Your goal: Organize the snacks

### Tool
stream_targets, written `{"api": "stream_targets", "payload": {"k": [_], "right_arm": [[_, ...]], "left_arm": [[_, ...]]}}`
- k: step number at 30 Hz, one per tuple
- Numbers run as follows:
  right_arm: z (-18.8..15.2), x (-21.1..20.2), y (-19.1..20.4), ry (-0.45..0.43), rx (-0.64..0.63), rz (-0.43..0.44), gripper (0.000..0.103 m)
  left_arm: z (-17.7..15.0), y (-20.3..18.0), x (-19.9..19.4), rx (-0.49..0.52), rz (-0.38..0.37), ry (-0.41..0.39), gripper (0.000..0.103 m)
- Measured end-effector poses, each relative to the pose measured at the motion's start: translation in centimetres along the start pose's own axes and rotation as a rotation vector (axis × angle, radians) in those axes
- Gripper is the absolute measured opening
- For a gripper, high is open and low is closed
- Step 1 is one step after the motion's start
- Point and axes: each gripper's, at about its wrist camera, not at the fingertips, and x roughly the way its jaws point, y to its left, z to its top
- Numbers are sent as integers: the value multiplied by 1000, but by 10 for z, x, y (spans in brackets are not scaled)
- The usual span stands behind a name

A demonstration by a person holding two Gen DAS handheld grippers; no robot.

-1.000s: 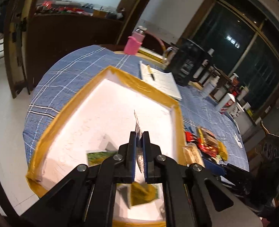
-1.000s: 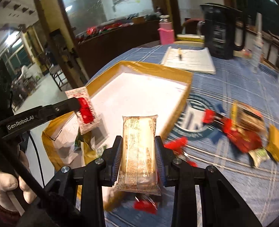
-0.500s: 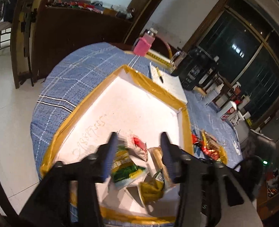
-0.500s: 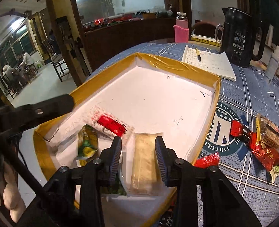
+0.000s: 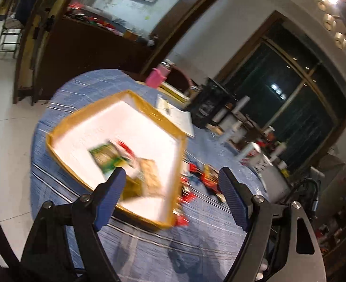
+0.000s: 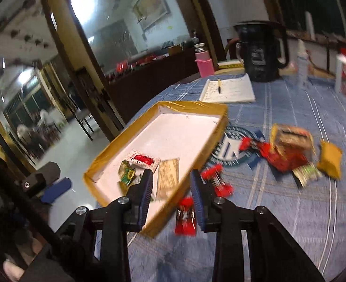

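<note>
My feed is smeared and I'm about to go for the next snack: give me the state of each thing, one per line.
Left tool: open, empty, above the table.
Right tool: open, empty.
Tray: on the table, holding a few packets at its near end.
Tan packet: lying flat in the tray.
Red-print packet: in the tray.
Loose snacks: on the tablecloth, outside the tray.
Notebook: open, pen on it.

The table is being covered by a woven blue checked cloth [image 6: 290,211]. Glossy yellow tape is being shown along the tray rim [image 6: 191,105], matt white inside. Crinkled glossy wrappers [image 6: 288,157] are being seen; ribbed blue pads [image 6: 144,197] on matt black fingers.
</note>
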Motion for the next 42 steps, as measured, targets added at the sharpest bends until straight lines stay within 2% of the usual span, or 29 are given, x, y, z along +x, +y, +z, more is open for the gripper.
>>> {"api": "stream_targets", "payload": {"k": [8,11,13,15,19,25,31,35,38,42], "right_arm": [[-35,-76,-69,-66,204,-1,32],[-46,-107,-98,-94,243,-83,34],[-48,-123,-119,-84,247,-180,34],[-49,-140,-138,-89,245,-268,34],[-41,-156,-167,-110,265,-359,34],[-32,-123,-186,-51,284,-376,34],[-27,-76,-181,24,270,-360,34],[-9,-42,-166,73,204,-379,34],[8,-16,-163,107,209,-370,34],[33,19,-159,122,200,-414,34]], "left_arm": [[-40,-80,-5,177,-48,82,81],[-55,-102,-4,223,-72,113,81],[-61,-114,-1,248,-77,134,81],[-65,-120,0,255,-84,133,81],[-73,-123,3,265,-62,115,81],[-84,-109,15,255,-72,185,81],[-78,-82,7,238,-60,178,81],[-75,-67,11,225,-62,183,81],[-74,-60,16,218,-72,195,81],[-71,-52,17,221,-67,192,81]]}}
